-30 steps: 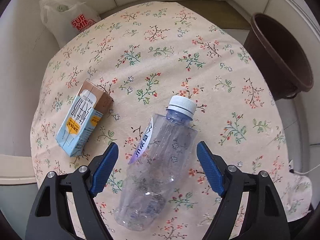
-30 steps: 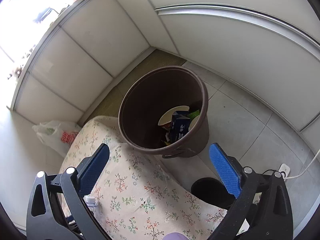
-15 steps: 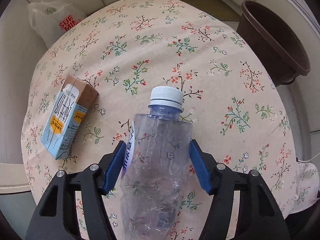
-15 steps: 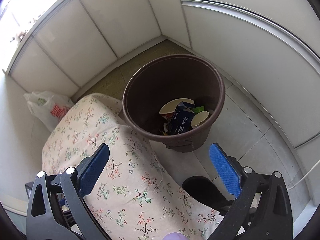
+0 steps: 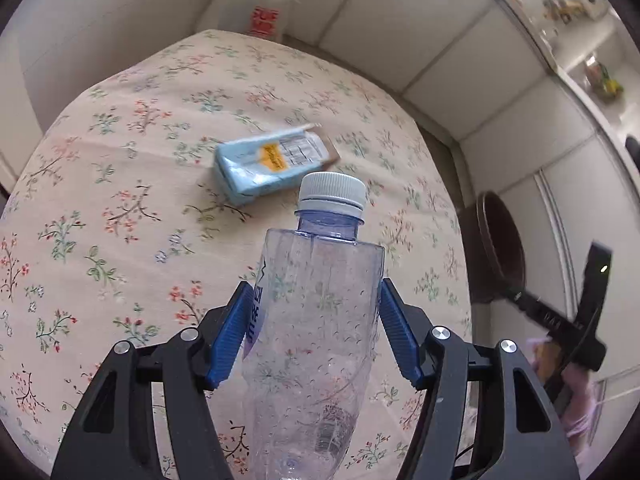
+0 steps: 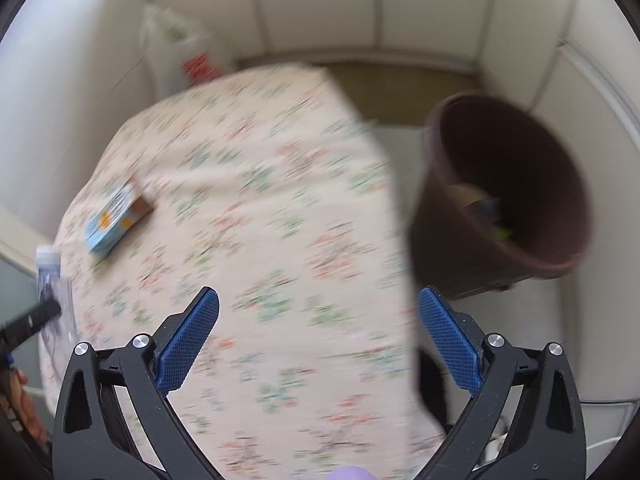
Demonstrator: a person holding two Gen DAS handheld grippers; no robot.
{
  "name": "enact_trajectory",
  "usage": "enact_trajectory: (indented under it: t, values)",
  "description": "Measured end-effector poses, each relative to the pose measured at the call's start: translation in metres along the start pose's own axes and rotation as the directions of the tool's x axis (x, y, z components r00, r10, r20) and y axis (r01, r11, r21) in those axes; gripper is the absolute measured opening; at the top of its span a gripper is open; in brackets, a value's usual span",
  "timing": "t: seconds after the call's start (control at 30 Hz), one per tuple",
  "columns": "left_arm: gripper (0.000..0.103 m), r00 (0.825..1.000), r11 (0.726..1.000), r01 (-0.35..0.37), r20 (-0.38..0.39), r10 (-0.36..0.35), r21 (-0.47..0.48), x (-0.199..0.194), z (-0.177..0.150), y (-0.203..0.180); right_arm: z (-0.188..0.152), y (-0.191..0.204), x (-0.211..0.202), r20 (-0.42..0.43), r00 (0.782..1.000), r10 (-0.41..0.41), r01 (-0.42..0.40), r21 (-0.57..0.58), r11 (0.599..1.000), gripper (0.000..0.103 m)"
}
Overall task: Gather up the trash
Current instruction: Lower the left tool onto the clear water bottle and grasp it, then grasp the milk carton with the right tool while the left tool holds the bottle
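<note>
A clear plastic bottle with a white cap is lifted off the flowered tablecloth. My left gripper is shut on it, with both blue pads pressing its sides. A light-blue drink carton lies flat on the cloth beyond the cap. My right gripper hangs open above the table with nothing between its fingers. In its blurred view the carton is at the left. The held bottle shows at the left edge. The brown bin holds some trash at the right.
The brown bin stands on the floor off the table's right side. A white plastic bag with red print leans on the wall behind the table. White panelled walls enclose the corner. The right gripper's black frame and a gloved hand show at the far right.
My left gripper shut on the bottle, lifted it and rolled, so the carton now lies beyond the cap. My right gripper swung from above the bin to over the table.
</note>
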State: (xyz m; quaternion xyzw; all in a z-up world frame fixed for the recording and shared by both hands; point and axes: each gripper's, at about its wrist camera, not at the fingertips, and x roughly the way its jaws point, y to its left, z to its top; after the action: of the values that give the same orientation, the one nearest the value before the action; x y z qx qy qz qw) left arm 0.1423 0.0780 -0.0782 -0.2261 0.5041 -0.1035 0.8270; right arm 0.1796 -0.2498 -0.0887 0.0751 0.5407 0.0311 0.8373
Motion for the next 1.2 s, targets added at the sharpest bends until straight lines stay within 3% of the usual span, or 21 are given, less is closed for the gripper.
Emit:
enact_trajectory:
  t: [0.07, 0.13, 0.2, 0.27, 0.4, 0.63, 0.87, 1.07, 1.2]
  values:
    - [0.063, 0.995, 1.000, -0.024, 0.096, 0.025, -0.010, -0.024, 0.012, 0.008, 0.004, 0.024, 0.021, -0.073, 0.991, 0.113, -0.109, 0.055, 0.993, 0.096]
    - [0.063, 0.981, 0.998, -0.067, 0.185, 0.066, 0.000, -0.047, 0.025, 0.009, 0.013, 0.053, 0.039, -0.106, 0.985, 0.139, -0.127, 0.112, 0.986, 0.096]
    - [0.063, 0.967, 0.999, -0.053, 0.250, 0.051, 0.000, -0.070, 0.033, 0.010, 0.028, 0.083, 0.052, -0.117, 0.979, 0.166, -0.147, 0.155, 0.977, 0.096]
    - [0.063, 0.954, 0.999, -0.038, 0.297, 0.034, 0.008, -0.090, 0.038, 0.010, 0.045, 0.114, 0.062, -0.122, 0.984, 0.132, -0.110, 0.168, 0.980, 0.096]
    - [0.063, 0.920, 0.996, -0.087, 0.384, 0.079, 0.004, -0.122, 0.040, 0.023, 0.070, 0.168, 0.085, -0.147, 0.985, 0.086, -0.063, 0.155, 0.986, 0.096]
    - [0.063, 0.922, 0.998, 0.020, 0.388, 0.004, -0.057, -0.136, 0.048, 0.052, 0.079, 0.198, 0.127, -0.201, 0.979, 0.043, 0.002, 0.219, 0.976, 0.096]
    - [0.063, 0.916, 0.995, 0.052, 0.401, -0.012, -0.090, -0.141, 0.048, 0.062, 0.079, 0.218, 0.145, -0.227, 0.971, 0.069, -0.009, 0.255, 0.967, 0.094]
    - [0.063, 0.916, 0.990, 0.070, 0.400, -0.015, -0.125, -0.142, 0.047, 0.072, 0.077, 0.226, 0.150, -0.195, 0.979, 0.050, -0.004, 0.231, 0.973, 0.065]
    - [0.063, 0.917, 0.987, 0.083, 0.398, -0.020, -0.140, -0.141, 0.047, 0.074, 0.077, 0.222, 0.146, -0.177, 0.983, 0.051, -0.014, 0.203, 0.979, 0.054]
